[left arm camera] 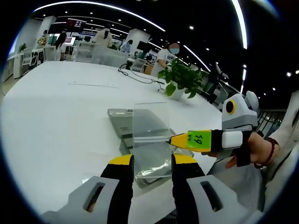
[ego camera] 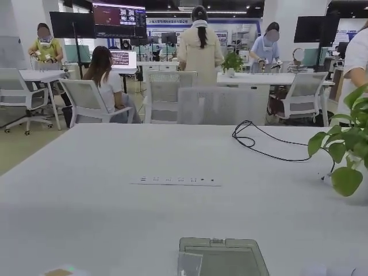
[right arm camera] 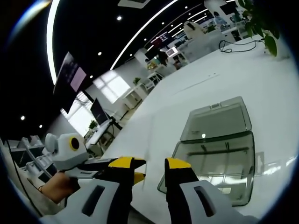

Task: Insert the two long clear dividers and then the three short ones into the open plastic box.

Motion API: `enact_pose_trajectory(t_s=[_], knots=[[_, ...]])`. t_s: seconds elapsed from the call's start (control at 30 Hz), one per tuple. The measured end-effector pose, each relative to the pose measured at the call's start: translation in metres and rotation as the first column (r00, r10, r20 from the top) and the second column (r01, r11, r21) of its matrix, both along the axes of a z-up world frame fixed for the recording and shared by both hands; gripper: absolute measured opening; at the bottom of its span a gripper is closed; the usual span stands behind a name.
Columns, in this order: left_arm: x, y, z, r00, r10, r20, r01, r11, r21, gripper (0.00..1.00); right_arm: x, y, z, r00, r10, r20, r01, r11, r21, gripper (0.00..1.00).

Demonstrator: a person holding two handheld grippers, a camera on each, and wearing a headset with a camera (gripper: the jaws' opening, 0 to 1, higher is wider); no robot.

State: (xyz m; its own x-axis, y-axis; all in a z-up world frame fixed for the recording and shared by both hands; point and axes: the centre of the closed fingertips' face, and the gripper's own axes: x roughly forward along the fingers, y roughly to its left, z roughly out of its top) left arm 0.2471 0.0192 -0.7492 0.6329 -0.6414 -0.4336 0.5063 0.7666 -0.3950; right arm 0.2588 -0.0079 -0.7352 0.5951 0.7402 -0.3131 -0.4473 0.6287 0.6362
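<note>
Clear divider (left arm camera: 150, 119), clasped by its side edges between the fingers of your left gripper (left arm camera: 152, 161), hangs over the open plastic box (right arm camera: 212, 161) on the tabletop (ego camera: 115, 190); fingers of your right gripper (right arm camera: 154, 163) sit slightly parted beside it.

A white counter (ego camera: 115, 201) stretches ahead. At its near edge lies the clear plastic box (ego camera: 230, 259), with a small tab on its far rim. A clear divider (ego camera: 190, 265) stands upright at one of the box's near corners. Beyond the box a socket strip (ego camera: 178, 180) sits flush in the counter. Farther out a black cable (ego camera: 259, 146) loops toward a leafy green plant (ego camera: 345, 155). Past the counter stand white mesh chairs (ego camera: 167, 95), and several people sit or stand at other desks beneath dark screens (ego camera: 119, 20).
</note>
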Motion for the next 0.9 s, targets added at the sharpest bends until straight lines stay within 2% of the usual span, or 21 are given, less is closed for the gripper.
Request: enact_pose_trajectory(t_s=[0.3, 0.5, 0.63, 0.77, 0.83, 0.9], knots=[[-0.005, -0.012, 0.003, 1.0, -0.02, -0.002, 0.02, 1.0, -0.02, 0.3, 0.007, 0.004, 0.004, 0.999, -0.036, -0.002, 0.036, 0.999, 0.037, 0.18], [-0.005, -0.018, 0.007, 1.0, -0.027, -0.003, 0.027, 0.999, -0.043, 0.3, 0.008, 0.004, 0.003, 0.999, -0.041, -0.019, 0.042, 0.998, 0.041, 0.14], [-0.005, -0.022, 0.008, 0.999, -0.032, -0.003, 0.031, 0.999, -0.044, 0.3, 0.01, 0.002, 0.002, 0.998, -0.057, -0.022, 0.058, 0.997, 0.042, 0.08], [-0.006, -0.023, 0.007, 0.999, -0.032, -0.006, 0.032, 0.999, -0.037, 0.3, 0.01, 0.0, 0.0, 0.997, -0.066, -0.041, 0.068, 0.997, 0.039, 0.07], [-0.006, -0.023, 0.006, 1.0, -0.028, -0.012, 0.028, 0.999, -0.037, 0.3, 0.01, 0.0, -0.001, 0.995, -0.073, -0.068, 0.076, 0.996, 0.054, 0.07], [-0.006, -0.022, 0.006, 1.0, -0.027, -0.013, 0.026, 0.999, -0.034, 0.3, 0.009, 0.0, -0.001, 0.995, -0.07, -0.065, 0.074, 0.996, 0.052, 0.07]])
